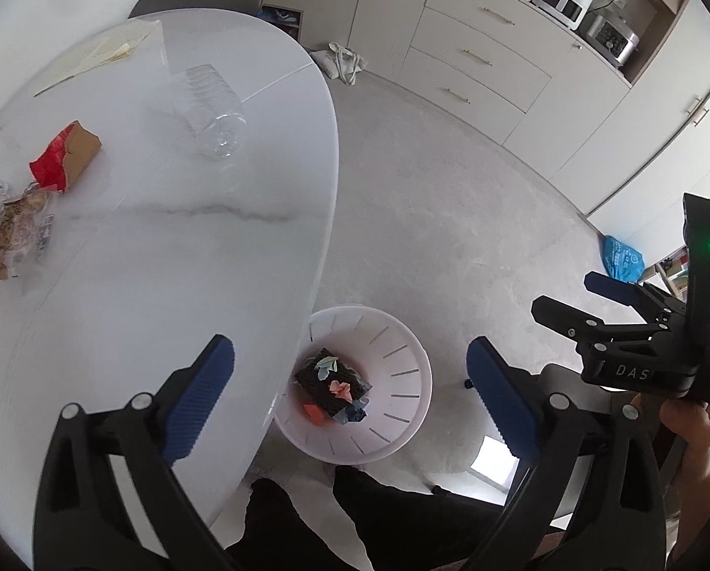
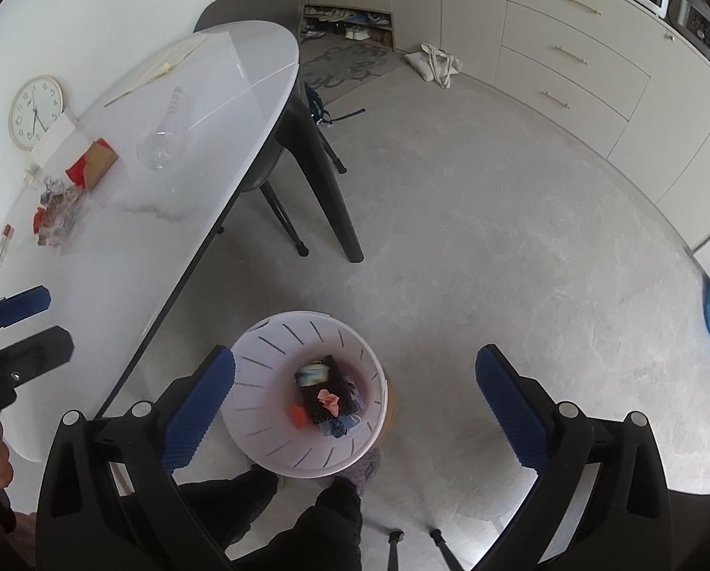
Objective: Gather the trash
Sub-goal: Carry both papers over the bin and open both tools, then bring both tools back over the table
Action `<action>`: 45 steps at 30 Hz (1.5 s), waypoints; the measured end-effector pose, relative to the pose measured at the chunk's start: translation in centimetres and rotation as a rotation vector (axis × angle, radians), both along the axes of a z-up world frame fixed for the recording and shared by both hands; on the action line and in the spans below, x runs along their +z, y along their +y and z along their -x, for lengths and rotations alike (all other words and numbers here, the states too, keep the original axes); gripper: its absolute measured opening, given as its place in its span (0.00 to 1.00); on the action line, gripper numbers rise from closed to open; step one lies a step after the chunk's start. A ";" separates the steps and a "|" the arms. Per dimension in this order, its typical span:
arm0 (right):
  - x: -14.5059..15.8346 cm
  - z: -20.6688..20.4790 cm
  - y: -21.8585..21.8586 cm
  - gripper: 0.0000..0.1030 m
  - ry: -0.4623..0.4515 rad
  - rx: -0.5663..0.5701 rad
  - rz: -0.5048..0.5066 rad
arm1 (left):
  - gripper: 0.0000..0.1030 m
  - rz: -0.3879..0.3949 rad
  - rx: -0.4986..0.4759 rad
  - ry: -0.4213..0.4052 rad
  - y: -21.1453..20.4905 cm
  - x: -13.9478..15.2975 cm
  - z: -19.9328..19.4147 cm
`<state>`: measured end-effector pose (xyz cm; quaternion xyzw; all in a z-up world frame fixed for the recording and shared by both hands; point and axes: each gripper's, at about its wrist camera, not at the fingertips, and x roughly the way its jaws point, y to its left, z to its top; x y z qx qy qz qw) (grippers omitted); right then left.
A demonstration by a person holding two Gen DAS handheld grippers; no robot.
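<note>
My left tongs (image 1: 350, 399) stand wide with nothing between the blue pads, hanging over the near edge of the white tabletop (image 1: 164, 247) and the bin (image 1: 402, 366) on the floor beside it. My right tongs (image 2: 355, 404) are wide too and empty, straight above the bin (image 2: 260, 380); in the left view they (image 1: 569, 300) show at the right, partly cut off, with my hand (image 1: 697, 442) on the handle. In the bin lies a heap of trash (image 1: 331, 390): a dark meshed piece with small pink, orange and pale green scraps on it, which I cannot name more closely. The tabletop's edge hides the left part of the bin in the left view. More trash is on the tabletop, well apart from both tongs: a clear bottle (image 1: 212, 114) lying on its side, hard to make out against the white; a brown-and-red wrapper (image 1: 67, 154) left of it; and at the far left a crumpled pile (image 1: 12, 233) of foil, clear plastic and red bits, cut off by the frame edge. In the right view a wall clock (image 2: 35, 113) leans beyond that pile. My dark trouser legs (image 2: 279, 514) fill the bottom, hiding the floor near the bin.
</note>
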<state>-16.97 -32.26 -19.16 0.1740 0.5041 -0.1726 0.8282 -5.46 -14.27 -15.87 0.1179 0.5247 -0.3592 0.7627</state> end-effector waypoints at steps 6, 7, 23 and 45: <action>0.4 0.1 0.2 0.97 -0.017 -0.017 -0.017 | 0.92 -0.010 0.069 -0.036 2.4 0.8 -1.5; 0.6 0.0 0.4 0.97 -0.018 -0.015 -0.014 | 0.92 -0.012 0.081 -0.039 2.9 0.9 -1.8; 3.3 -6.4 5.9 0.98 -0.066 0.116 0.020 | 0.92 -0.021 0.300 -0.069 11.1 1.8 -7.7; 4.2 -23.8 14.9 0.98 -0.088 0.345 0.008 | 0.92 -0.201 0.362 -0.095 16.2 -5.0 -25.4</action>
